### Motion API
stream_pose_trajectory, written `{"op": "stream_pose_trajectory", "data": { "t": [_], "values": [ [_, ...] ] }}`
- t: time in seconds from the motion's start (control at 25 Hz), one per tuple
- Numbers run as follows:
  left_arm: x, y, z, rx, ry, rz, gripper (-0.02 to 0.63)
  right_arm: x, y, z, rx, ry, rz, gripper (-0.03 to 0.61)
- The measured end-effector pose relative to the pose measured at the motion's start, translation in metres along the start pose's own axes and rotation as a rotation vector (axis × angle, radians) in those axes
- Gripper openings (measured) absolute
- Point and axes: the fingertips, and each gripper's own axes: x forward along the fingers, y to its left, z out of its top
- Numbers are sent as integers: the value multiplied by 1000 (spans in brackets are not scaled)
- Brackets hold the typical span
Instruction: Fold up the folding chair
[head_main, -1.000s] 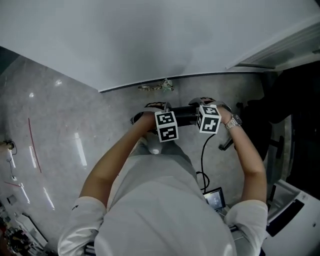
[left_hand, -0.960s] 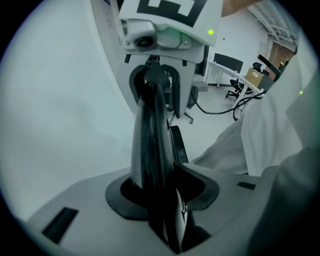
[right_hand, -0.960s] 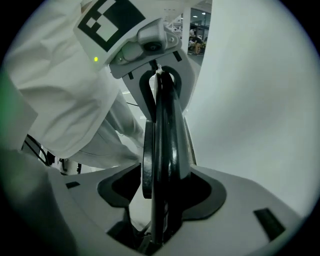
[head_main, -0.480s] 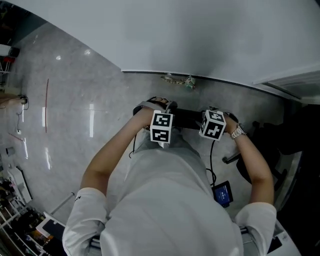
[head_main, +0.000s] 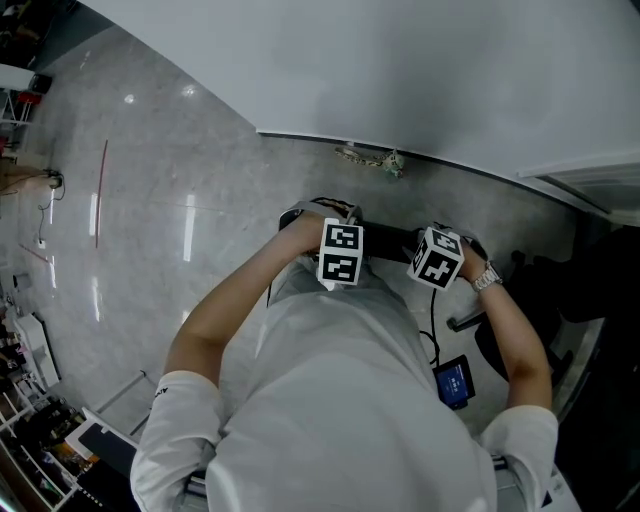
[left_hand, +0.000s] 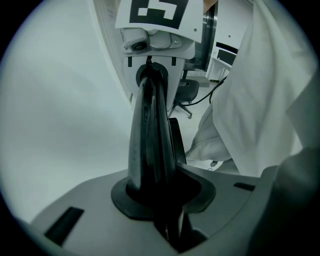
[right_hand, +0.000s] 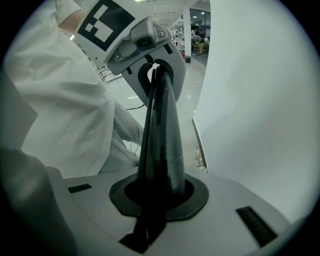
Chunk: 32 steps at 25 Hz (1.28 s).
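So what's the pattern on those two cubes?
Black squares on white, on the left tool's cube and the right tool's cube; the head view shows it best.

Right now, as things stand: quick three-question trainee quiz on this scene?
1. True or false: the left gripper and the right gripper are clamped on two separate things.
2. The person's right wrist carries: A) a watch B) a glove C) nothing.
3. Fill in: the small device on the floor by the person's right side has a ___ screen.
Key: 1 false: both grip the same black bar, and both sets of jaws have just been closing on it. 2 A. 3 blue.
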Motion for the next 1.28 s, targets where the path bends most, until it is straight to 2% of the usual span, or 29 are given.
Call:
{"op": "stream_pose_trajectory", "data": {
  "t": [0.16,0.32,0.56,0.72,0.88,1.08,1.28],
  "values": [
    [-12,-10,-20,-11,-30,-41,80,1,6,23,11,25,-4,52],
    [-35,-12,-70,-49,-62,-83,59,4,3,78,-22,66,-15,51],
    [-76,-29,-148,-120,-148,-42,57,9,13,172,-86,154,-8,51],
    [-94,-45,-198,-135,-200,-28,57,21,21,225,-137,205,-8,51],
    [-108,-55,-243,-131,-228,-15,57,32,28,272,-146,240,-19,51],
    [-115,-61,-271,-125,-246,-16,57,38,36,301,-123,252,-23,49],
    [-118,-57,-278,-109,-251,-21,57,38,31,309,-111,254,-15,48]
  ]
}}
